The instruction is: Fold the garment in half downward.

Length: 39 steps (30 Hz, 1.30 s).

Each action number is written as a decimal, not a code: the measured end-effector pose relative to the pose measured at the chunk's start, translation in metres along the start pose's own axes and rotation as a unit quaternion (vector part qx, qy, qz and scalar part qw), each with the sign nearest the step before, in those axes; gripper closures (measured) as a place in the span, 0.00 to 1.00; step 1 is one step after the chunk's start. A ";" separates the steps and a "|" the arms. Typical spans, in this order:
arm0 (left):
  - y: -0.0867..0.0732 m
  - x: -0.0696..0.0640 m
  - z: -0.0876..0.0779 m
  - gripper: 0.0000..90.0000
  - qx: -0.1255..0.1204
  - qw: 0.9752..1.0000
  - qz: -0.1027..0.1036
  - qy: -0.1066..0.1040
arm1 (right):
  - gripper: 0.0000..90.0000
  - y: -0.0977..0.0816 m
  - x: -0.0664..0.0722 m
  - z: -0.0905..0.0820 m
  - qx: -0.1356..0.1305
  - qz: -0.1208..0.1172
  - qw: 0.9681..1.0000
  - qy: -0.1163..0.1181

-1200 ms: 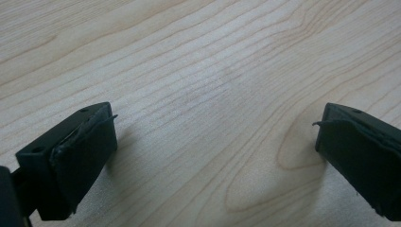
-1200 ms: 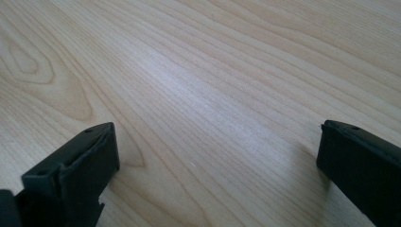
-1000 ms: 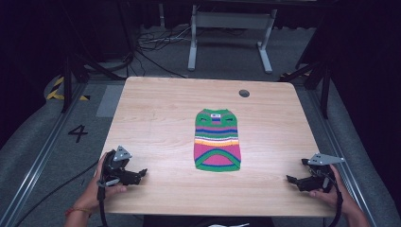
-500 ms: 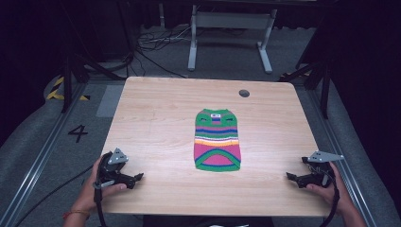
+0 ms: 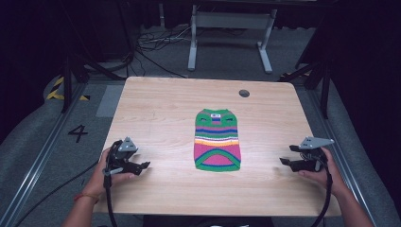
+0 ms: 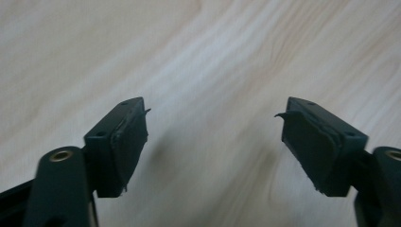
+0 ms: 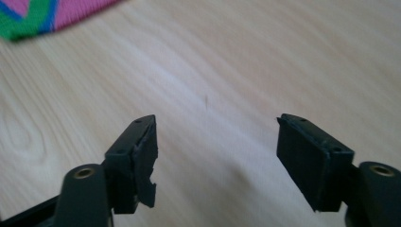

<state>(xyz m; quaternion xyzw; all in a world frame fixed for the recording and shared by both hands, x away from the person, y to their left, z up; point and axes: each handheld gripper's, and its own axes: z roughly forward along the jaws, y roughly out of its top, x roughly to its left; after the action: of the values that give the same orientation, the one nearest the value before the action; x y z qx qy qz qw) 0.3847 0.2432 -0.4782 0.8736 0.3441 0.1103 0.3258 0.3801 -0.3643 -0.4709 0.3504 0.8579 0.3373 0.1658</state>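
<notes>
A small striped knitted sweater, green, pink, blue and orange, lies flat in the middle of the wooden table; its pink and green edge shows at the top left of the right gripper view. My left gripper rests near the table's front left, held by a hand, open with nothing between its jaws. My right gripper is at the front right, also open and empty, pointing toward the sweater.
A round dark cable hole sits near the table's far edge. Behind the table stand a grey metal frame and loose cables on the floor. A floor mark "4" lies left of the table.
Both grippers have drifted slightly toward the front of the table. The sweater has not moved.
</notes>
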 end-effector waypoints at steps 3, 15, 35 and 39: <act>0.020 0.005 0.008 0.39 -0.017 1.000 -0.003 -0.004 | 0.42 0.029 -0.005 0.008 -0.023 0.006 1.000 0.004; 0.088 0.023 0.044 0.41 -0.025 1.000 0.010 -0.001 | 0.48 0.124 -0.012 0.071 -0.041 -0.009 0.999 0.016; 0.169 0.025 0.133 0.42 -0.027 0.999 -0.028 -0.003 | 0.60 0.168 -0.019 0.158 0.005 0.009 1.000 0.013; 0.179 0.023 0.146 0.42 -0.026 0.999 -0.036 -0.001 | 0.59 0.171 -0.020 0.167 -0.001 0.022 1.000 0.018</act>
<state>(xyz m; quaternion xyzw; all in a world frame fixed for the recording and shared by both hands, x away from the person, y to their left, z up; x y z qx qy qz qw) 0.5570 0.0880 -0.4752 0.8520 0.3717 0.1067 0.3528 0.5645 -0.2112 -0.4707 0.3629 0.8525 0.3477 0.1437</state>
